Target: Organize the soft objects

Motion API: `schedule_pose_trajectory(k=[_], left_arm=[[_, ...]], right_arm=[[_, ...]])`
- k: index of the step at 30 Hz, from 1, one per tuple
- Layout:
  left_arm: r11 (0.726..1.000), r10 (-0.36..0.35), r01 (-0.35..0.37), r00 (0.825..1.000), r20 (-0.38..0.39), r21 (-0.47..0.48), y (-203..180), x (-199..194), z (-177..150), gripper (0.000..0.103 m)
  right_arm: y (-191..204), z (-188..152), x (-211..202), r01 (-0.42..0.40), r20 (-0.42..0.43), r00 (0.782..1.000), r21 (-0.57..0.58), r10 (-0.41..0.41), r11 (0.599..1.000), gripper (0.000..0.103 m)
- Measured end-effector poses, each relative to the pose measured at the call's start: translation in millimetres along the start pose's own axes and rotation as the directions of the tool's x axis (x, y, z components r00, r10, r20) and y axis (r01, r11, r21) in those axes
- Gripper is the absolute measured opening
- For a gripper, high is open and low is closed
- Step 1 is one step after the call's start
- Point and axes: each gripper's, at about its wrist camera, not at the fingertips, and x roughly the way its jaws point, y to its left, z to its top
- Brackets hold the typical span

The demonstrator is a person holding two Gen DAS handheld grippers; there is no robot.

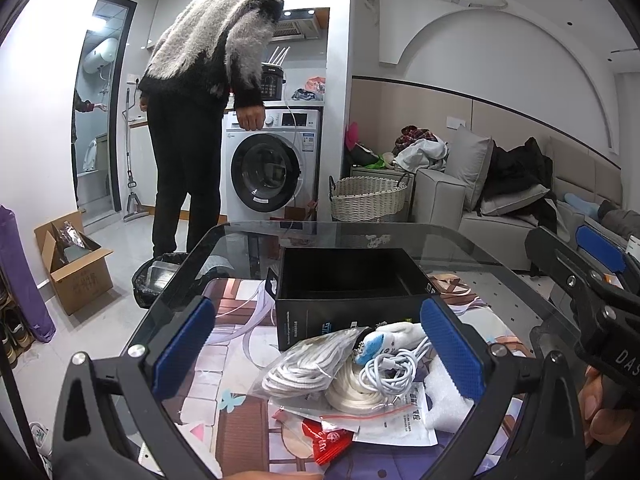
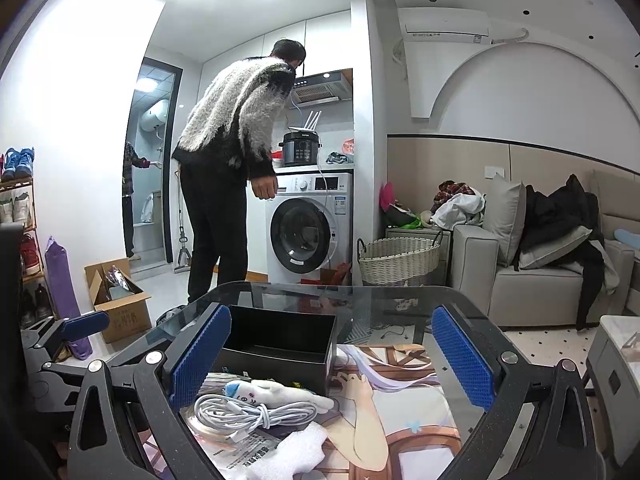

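An open black box [image 1: 344,280] stands empty on the glass table [image 1: 472,248]; it also shows in the right wrist view [image 2: 280,340]. In front of it lies a pile: a bagged white rope coil [image 1: 308,364], a white plush toy with a blue tip [image 1: 384,340], a coiled white cable [image 1: 390,370], white foam [image 1: 444,400], a red packet [image 1: 328,440] and printed bags. My left gripper [image 1: 316,348] is open above the pile. My right gripper [image 2: 332,360] is open, just right of the plush [image 2: 276,394] and cable [image 2: 256,416]. It also appears at the right of the left wrist view [image 1: 580,272].
A person [image 1: 212,92] stands at a washing machine [image 1: 272,164] beyond the table. A woven basket [image 1: 368,198] and a grey sofa [image 1: 500,200] with clothes are at the right. A cardboard box [image 1: 76,264] and a black bag [image 1: 156,280] sit on the floor at the left.
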Motion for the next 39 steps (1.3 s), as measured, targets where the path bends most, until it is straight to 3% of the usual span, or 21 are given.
schedule_pose_trajectory(k=[39], left_arm=[[1.0,0.0,0.001,1.0,0.003,-0.018,-0.4,-0.5,1.5,0.103]], right_arm=[[-1.7,3.8,-9.3,0.006,0.035,0.999,-0.008,-0.005,1.0,0.102]])
